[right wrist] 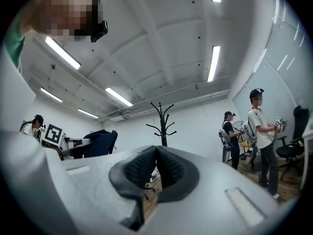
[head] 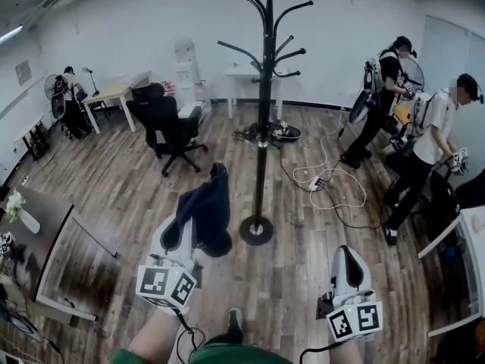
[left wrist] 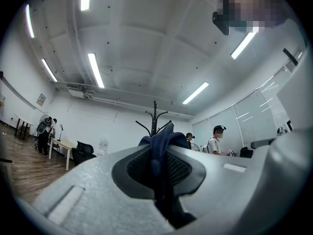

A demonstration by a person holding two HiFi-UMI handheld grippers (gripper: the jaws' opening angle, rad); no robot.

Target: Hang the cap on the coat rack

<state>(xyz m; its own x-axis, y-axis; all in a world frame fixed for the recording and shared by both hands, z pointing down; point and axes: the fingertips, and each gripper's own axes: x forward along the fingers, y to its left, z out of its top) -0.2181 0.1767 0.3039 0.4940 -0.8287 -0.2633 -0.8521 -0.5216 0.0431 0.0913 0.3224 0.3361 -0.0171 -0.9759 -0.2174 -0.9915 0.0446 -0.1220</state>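
Observation:
A dark navy cap (head: 206, 209) hangs from my left gripper (head: 198, 220), whose jaws are shut on its fabric; in the left gripper view the cap (left wrist: 161, 143) fills the slot between the pads. The black coat rack (head: 264, 74) stands just ahead and slightly right, its round base (head: 256, 230) on the wood floor, its hooks bare. It also shows behind the cap as the coat rack (left wrist: 154, 119) and in the right gripper view as the coat rack (right wrist: 162, 122). My right gripper (head: 345, 258) is lower right, shut with nothing between its pads, its gripper (right wrist: 156, 166) pointing toward the rack.
A black office chair (head: 167, 123) stands left of the rack, desks (head: 114, 93) behind it. Cables and a power strip (head: 318, 180) lie on the floor to the right. Two people (head: 424, 142) stand at the right; another sits far left. A dark table (head: 45, 241) is at my left.

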